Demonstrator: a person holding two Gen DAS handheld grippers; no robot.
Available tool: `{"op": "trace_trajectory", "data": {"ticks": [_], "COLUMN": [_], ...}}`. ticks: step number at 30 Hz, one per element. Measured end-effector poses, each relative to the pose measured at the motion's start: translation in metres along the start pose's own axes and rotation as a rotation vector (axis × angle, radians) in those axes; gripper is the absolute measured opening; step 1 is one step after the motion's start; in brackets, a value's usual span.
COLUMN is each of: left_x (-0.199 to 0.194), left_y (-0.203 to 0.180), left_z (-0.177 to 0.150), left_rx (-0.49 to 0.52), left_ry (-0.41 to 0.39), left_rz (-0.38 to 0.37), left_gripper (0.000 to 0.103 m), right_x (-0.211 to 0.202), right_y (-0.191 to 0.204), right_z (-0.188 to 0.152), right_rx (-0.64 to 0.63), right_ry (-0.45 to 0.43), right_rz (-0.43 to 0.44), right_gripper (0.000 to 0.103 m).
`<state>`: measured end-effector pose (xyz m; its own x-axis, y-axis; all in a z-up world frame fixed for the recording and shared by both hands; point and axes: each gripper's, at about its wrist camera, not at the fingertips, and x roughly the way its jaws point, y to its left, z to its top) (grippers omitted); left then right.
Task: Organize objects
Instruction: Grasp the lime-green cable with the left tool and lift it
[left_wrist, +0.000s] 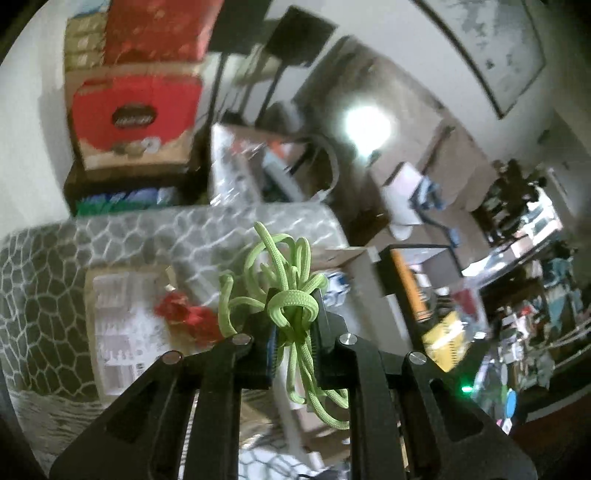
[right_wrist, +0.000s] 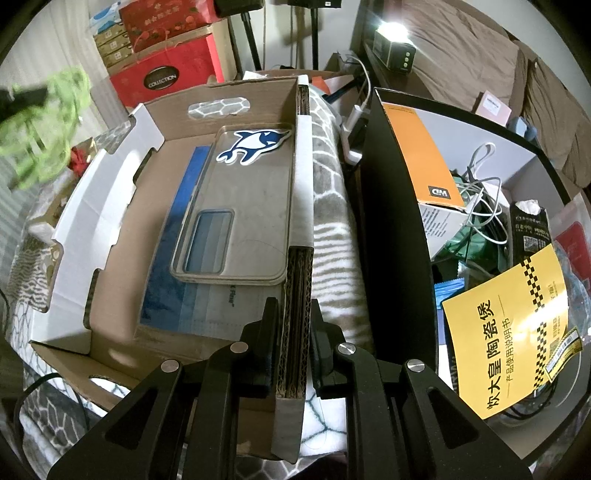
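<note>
My left gripper (left_wrist: 291, 325) is shut on a tangled bundle of light green cord (left_wrist: 286, 280) and holds it in the air above the grey patterned blanket (left_wrist: 44, 280). The cord also shows blurred at the far left of the right wrist view (right_wrist: 48, 129). My right gripper (right_wrist: 293, 328) is shut on the right wall (right_wrist: 295, 295) of an open cardboard tray (right_wrist: 110, 206). In the tray lie a clear phone case (right_wrist: 243, 206) with a dolphin sticker and a pack of blue face masks (right_wrist: 173, 280).
A black bin (right_wrist: 391, 236) to the right of the tray holds an orange WD box (right_wrist: 424, 155), white cables, and a yellow manual (right_wrist: 506, 332). Red gift boxes (right_wrist: 162, 70) are stacked behind. A red wrapper (left_wrist: 188, 314) lies on a flat carton on the blanket.
</note>
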<state>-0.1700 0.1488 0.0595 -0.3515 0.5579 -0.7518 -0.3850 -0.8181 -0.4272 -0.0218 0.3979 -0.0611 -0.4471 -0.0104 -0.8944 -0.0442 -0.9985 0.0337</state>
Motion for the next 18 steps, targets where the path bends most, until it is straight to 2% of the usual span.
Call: {"op": "trace_trajectory", "data": {"ticks": [4, 8, 18], "left_x": [0.004, 0.037, 0.125], "left_y": [-0.026, -0.05, -0.048], "left_z": [0.006, 0.001, -0.024], "left_rx": [0.055, 0.111, 0.145], "left_ry": [0.015, 0.081, 0.219], "left_rz": [-0.025, -0.006, 0.095], "left_gripper": [0.013, 0.013, 0.014], "right_x": [0.0, 0.0, 0.0], "right_y": [0.0, 0.0, 0.002], "right_z": [0.0, 0.0, 0.0], "right_rx": [0.0, 0.001, 0.002], "right_ry": [0.0, 0.001, 0.0], "right_rz": [0.0, 0.001, 0.005], "right_gripper": [0.015, 0.015, 0.015]}}
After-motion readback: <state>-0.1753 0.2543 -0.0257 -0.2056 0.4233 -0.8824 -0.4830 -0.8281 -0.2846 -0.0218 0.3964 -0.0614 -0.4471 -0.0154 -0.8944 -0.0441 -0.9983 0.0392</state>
